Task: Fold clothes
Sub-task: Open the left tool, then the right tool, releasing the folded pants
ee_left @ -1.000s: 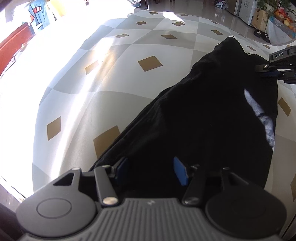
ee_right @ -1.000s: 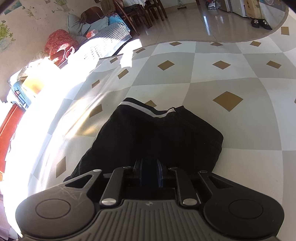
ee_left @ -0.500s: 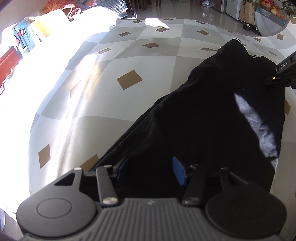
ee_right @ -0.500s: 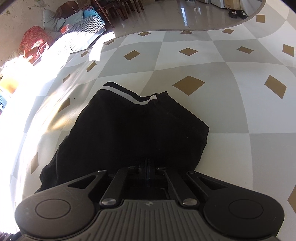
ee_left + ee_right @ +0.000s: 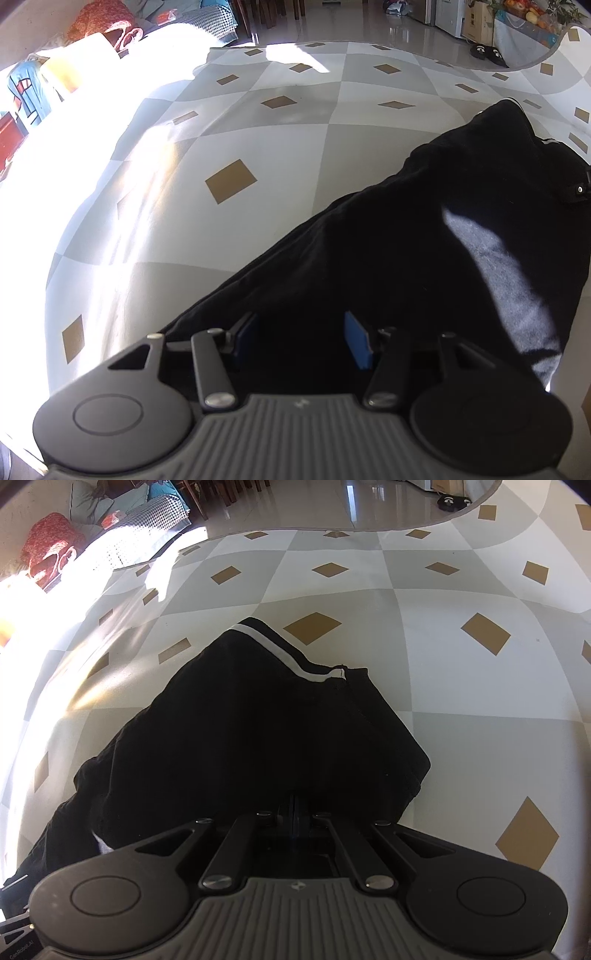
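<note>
Sunlit checked mat, grey and white with tan diamonds, carries the black garment that lies spread between the two tools. Nearest in the right wrist view, the right gripper has its jaws pressed together at the near hem; cloth seems caught between them, though the dark fabric hides how much. In the left wrist view the left gripper stands spread, its blue pads straddling the near edge of the cloth without pinching it. Further out, the white-striped waistband lies rumpled at the far end.

The likely trouble: a lift from the right side alone would drag the garment askew, since the left holds nothing. A thin bite might also catch a single layer, letting the rest sag. Glare at the left washes out the mat's edge, so placement there is hard to judge.
</note>
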`<state>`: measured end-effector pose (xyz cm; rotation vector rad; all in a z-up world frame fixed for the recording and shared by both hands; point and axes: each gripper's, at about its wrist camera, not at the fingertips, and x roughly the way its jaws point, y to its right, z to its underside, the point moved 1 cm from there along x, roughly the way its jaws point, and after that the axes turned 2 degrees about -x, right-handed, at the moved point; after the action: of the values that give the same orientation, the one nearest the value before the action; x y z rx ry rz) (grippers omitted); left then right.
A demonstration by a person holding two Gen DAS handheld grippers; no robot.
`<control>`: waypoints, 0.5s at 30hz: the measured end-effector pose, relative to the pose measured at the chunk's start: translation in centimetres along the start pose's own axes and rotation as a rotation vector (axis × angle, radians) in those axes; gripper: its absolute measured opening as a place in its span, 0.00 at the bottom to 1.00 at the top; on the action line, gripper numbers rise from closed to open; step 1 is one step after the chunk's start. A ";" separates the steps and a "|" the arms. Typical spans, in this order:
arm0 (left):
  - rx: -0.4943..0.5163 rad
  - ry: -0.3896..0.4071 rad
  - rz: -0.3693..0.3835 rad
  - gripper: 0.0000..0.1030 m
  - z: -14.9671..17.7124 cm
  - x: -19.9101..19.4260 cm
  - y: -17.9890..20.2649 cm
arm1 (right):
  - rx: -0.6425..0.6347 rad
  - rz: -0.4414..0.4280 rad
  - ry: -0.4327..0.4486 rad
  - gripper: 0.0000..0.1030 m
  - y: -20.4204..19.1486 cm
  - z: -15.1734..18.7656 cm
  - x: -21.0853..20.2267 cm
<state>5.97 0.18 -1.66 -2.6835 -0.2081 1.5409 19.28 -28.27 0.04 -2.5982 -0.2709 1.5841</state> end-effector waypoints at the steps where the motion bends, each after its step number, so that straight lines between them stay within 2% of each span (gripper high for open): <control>1: 0.001 0.003 0.002 0.48 0.0 0.0 0.0 | 0.001 -0.005 0.001 0.00 0.1 0.1 -0.1; 3: -0.017 -0.009 0.001 0.54 0.0 -0.2 -0.4 | -0.005 -0.029 0.006 0.16 -0.1 0.3 -0.5; 4: -0.027 -0.015 0.001 0.64 0.1 -0.2 -0.7 | -0.011 -0.037 0.012 0.29 -0.2 0.3 -0.8; 5: -0.044 -0.027 0.004 0.81 0.1 -0.3 -0.9 | -0.018 -0.042 0.022 0.33 -0.4 0.3 -1.2; 7: -0.084 -0.037 0.037 0.99 0.4 -0.7 -1.6 | -0.028 -0.051 0.039 0.37 -0.6 0.3 -1.9; 9: -0.090 -0.008 0.050 1.00 1.0 -1.7 -1.8 | -0.017 -0.054 0.046 0.39 -0.4 0.3 -2.4; 11: -0.062 0.004 0.028 1.00 1.5 -2.5 -1.5 | 0.002 -0.052 0.042 0.40 -0.1 0.3 -2.6; 15: -0.054 -0.012 0.024 1.00 3.0 -3.6 -1.3 | 0.043 -0.055 0.028 0.41 0.6 0.6 -3.0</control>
<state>1.48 0.93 0.00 -2.7277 -0.2214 1.5813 17.47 -29.47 2.28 -2.5555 -0.3000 1.5178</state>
